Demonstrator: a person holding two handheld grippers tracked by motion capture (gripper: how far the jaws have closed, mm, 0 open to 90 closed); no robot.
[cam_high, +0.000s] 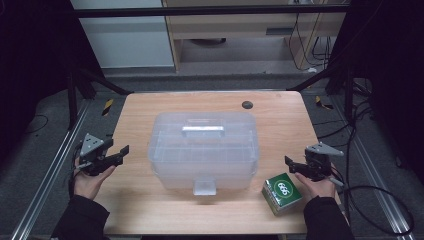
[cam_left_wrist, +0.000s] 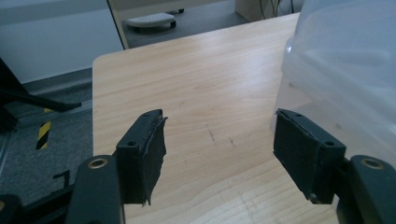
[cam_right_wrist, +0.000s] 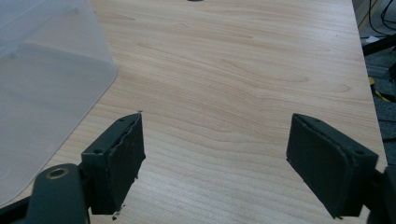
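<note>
nothing is started yet. the big clear plastic box with a lid (cam_high: 204, 150) sits shut in the middle of the desk (cam_high: 150, 107). the left gripper (cam_high: 119, 152) waits at the left edge, the right gripper (cam_high: 292, 164) near the right edge; both have fingers wide and hold nothing. a small green box (cam_high: 282, 193) sits at the front right corner. bare wood on both sides gives room.

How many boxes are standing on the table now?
2: a large clear plastic box in the table's middle, and a small green box at the near right edge, beside the right gripper.
</note>
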